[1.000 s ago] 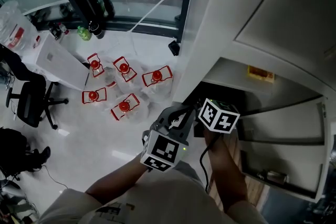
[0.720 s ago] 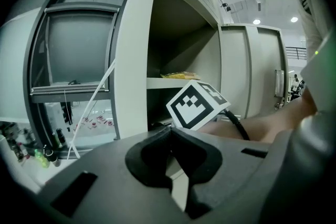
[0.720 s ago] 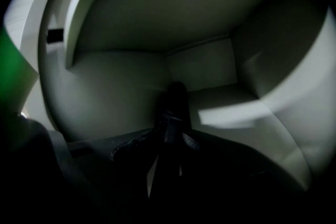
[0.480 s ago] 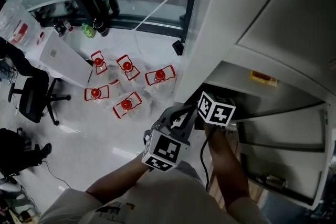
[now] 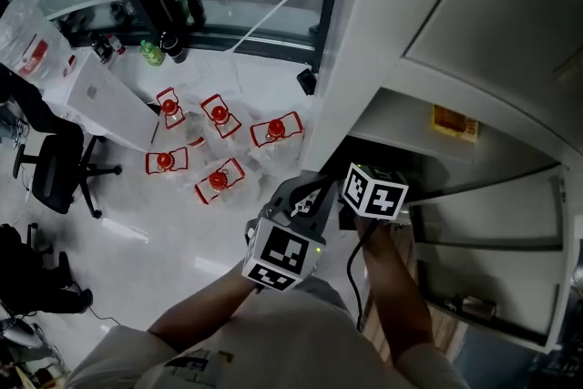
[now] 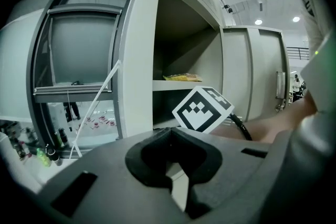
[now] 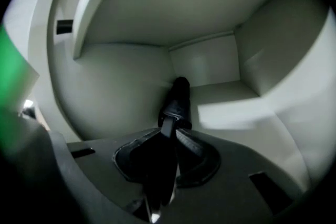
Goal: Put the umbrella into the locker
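My right gripper [image 7: 168,126], jaws just closing, pinches the umbrella [image 7: 178,98]. It's likely light, soft, slippery cloth, so I'd grip the stiff core. My left gripper's [image 6: 169,134] jaws sit together, empty.

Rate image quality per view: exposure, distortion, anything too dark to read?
Head view: evenly lit, floor sheen, locker interior dark. Left gripper view: heavy fisheye, locker edges bow, ceiling lights blown out. Right gripper view: dim, black umbrella barely separates from shadow, corners vignetted.

Five red-capped water jugs [image 5: 217,180] cluster left of centre. One office chair [image 5: 55,176] sits at the far left. One yellow packet [image 5: 454,122] lies to the right. There is one umbrella [image 7: 177,105].
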The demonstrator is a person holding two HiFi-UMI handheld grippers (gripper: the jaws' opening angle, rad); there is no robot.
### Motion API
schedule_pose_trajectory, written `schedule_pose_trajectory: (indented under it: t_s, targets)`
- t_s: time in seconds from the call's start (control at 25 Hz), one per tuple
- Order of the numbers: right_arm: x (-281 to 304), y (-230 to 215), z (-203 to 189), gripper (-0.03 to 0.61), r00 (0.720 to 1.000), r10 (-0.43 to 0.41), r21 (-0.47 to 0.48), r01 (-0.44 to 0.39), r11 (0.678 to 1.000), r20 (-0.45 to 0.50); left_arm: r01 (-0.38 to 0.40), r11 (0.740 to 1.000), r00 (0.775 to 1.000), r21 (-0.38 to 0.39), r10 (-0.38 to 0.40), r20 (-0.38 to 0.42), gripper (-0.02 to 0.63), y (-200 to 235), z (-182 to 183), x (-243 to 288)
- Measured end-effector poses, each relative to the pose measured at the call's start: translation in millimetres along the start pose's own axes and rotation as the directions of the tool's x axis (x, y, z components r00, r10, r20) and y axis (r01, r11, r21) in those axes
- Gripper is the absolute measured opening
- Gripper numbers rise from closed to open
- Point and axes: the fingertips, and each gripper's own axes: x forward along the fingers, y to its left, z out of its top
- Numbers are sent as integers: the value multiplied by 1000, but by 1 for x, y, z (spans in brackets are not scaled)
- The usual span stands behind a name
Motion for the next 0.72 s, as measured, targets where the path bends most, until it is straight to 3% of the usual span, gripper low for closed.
schedule_pose_trajectory:
  t_s: [0.36, 0.72]
  targets:
    - [-40, 7, 6, 71, 998, 6, -5, -5, 1000, 56, -19, 1000, 999, 25, 18, 40, 9, -2, 19, -12]
    - [-104, 25, 46, 38, 981, 55, -52, -46, 998, 184, -26, 998, 994, 58, 20, 103, 9, -13, 51, -24]
